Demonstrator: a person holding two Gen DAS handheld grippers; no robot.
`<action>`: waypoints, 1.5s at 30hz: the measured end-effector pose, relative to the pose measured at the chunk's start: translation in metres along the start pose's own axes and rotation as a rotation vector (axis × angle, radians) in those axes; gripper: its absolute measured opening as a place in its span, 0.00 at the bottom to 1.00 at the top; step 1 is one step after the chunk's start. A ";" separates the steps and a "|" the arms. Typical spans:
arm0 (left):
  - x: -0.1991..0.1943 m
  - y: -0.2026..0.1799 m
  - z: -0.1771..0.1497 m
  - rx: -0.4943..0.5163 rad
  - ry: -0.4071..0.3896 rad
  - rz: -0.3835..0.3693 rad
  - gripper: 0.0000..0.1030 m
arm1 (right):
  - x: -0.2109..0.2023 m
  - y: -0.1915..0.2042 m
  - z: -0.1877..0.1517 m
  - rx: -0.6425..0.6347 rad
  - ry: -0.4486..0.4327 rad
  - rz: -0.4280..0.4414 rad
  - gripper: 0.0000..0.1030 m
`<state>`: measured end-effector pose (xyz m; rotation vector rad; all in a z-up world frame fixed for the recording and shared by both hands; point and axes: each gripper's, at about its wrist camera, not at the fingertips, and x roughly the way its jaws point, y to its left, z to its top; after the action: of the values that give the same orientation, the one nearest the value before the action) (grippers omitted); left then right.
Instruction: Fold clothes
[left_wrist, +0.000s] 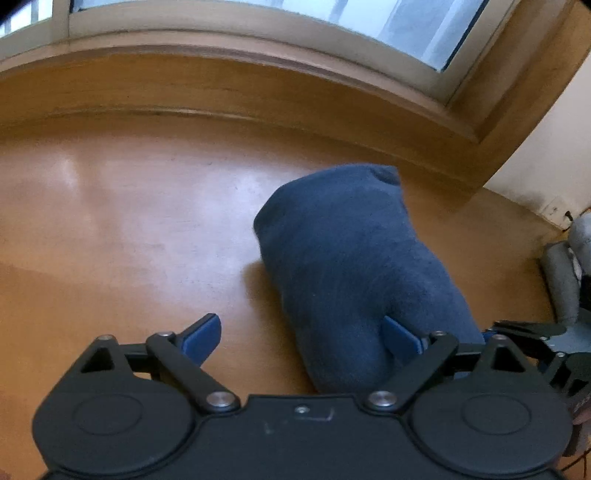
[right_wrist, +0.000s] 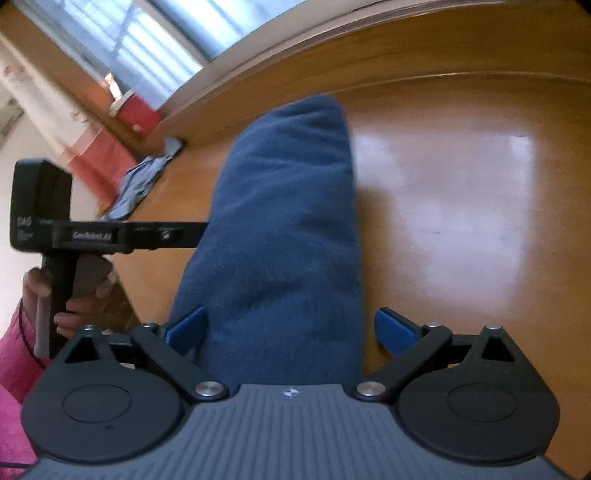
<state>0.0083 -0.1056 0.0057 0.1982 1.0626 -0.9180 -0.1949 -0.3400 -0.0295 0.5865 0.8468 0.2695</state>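
One folded blue garment (left_wrist: 354, 273) near the middle of the wooden table (left_wrist: 129, 221), one crumpled light-blue cloth (right_wrist: 142, 184) at the table's far edge by the window, one red box (right_wrist: 138, 110) on the sill, two grippers, left gripper (left_wrist: 301, 338), right gripper (right_wrist: 290, 330), one hand (right_wrist: 79, 299)

Ahead of my tools the wooden bench (left_wrist: 129, 221) ran out, glossy and orange-brown, with pale patches of daylight (right_wrist: 461, 221) shining off it. At its far edge a raised wooden sill (left_wrist: 258, 92) carried a window (left_wrist: 369, 22) in a light frame, bright beyond the glass. Off to the right of the left tool stood a cream wall (left_wrist: 546, 155). Left of the right tool I saw a pale curtain (right_wrist: 48, 99) and a red box (right_wrist: 138, 110) by the glass.
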 end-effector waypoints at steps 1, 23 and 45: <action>-0.002 -0.001 0.001 0.009 0.004 0.000 0.91 | 0.004 0.001 0.001 -0.007 -0.001 0.017 0.98; 0.044 -0.016 0.038 0.014 0.119 -0.230 0.86 | -0.005 0.021 -0.021 0.089 -0.111 -0.037 0.99; -0.072 -0.212 0.092 0.441 -0.224 -0.620 0.62 | -0.186 0.060 -0.051 0.004 -0.839 -0.203 0.57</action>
<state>-0.0977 -0.2496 0.1690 0.1242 0.7036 -1.6940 -0.3534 -0.3554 0.0950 0.5443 0.0891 -0.1672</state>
